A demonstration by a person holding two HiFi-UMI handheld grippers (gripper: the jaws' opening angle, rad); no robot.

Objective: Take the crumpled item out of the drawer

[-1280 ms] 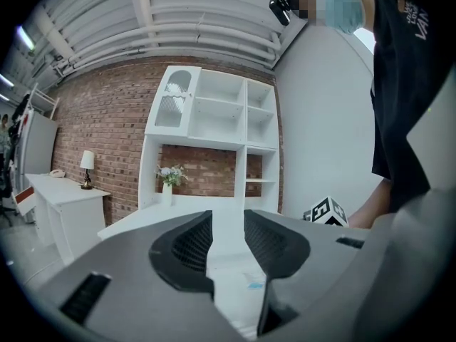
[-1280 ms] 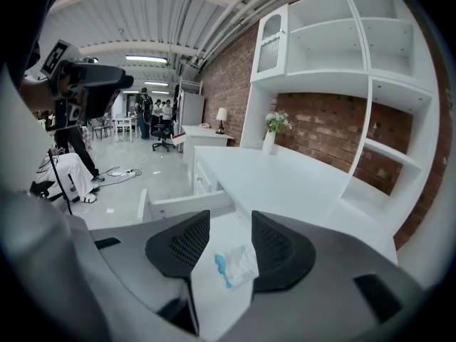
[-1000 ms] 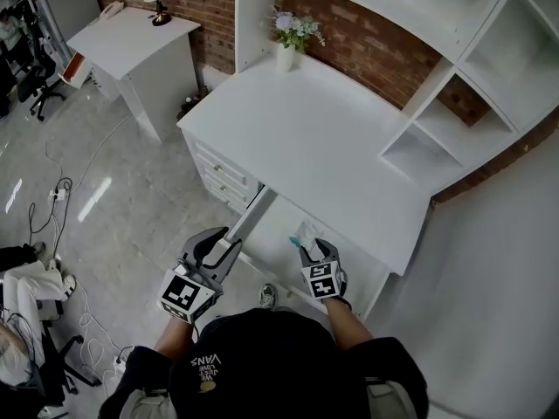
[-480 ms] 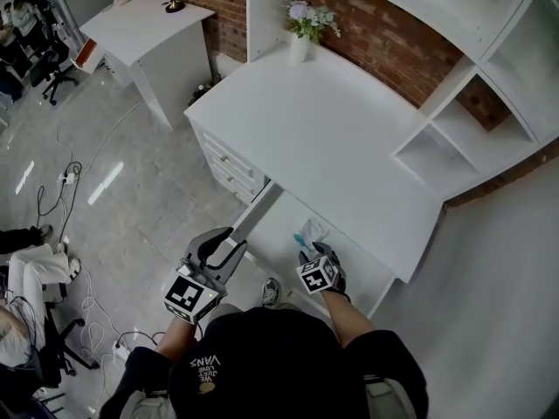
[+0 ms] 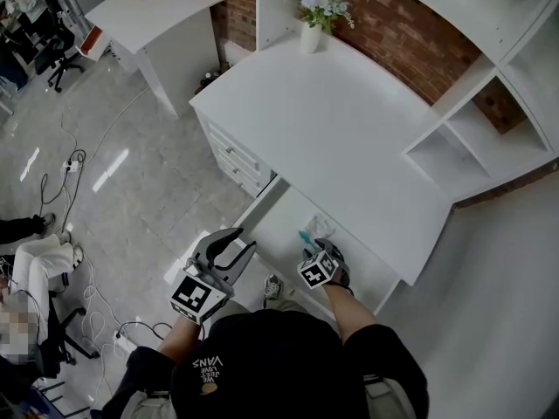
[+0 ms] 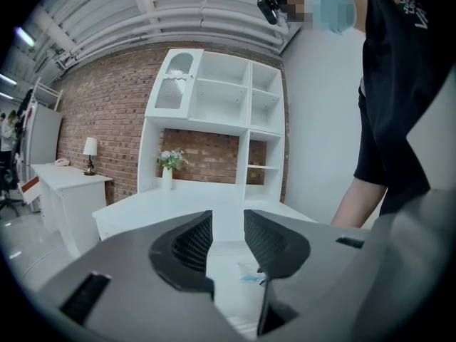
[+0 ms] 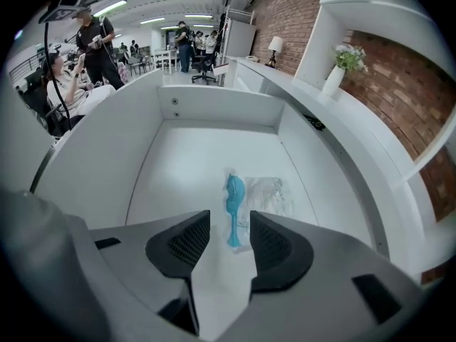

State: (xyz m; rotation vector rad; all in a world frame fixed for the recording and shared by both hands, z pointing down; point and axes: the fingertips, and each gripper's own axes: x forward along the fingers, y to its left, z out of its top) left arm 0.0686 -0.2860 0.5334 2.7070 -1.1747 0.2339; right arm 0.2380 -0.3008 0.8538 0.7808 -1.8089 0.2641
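The drawer (image 5: 278, 227) under the white desk (image 5: 341, 138) stands pulled out. On its floor lies a crumpled clear wrapper with a teal piece in it (image 5: 308, 233), seen close in the right gripper view (image 7: 246, 199). My right gripper (image 5: 320, 250) hangs over the drawer just short of the wrapper, open, its jaws (image 7: 229, 237) lined up with the teal piece and nothing between them. My left gripper (image 5: 238, 244) is open and empty, off the drawer's front left corner. In its view (image 6: 228, 228) the wrapper (image 6: 250, 276) shows far ahead.
A vase of flowers (image 5: 315, 20) stands at the desk's far corner, beside open shelves (image 5: 472, 138). A bank of small drawers (image 5: 234, 159) is left of the open drawer. A second desk (image 5: 157, 11), floor cables (image 5: 70, 171) and seated people (image 7: 71, 84) are to the left.
My left gripper has drawn back from the drawer's front left edge. The right gripper stays over the drawer near the wrapper. The head view has shifted, so the desk sits further right.
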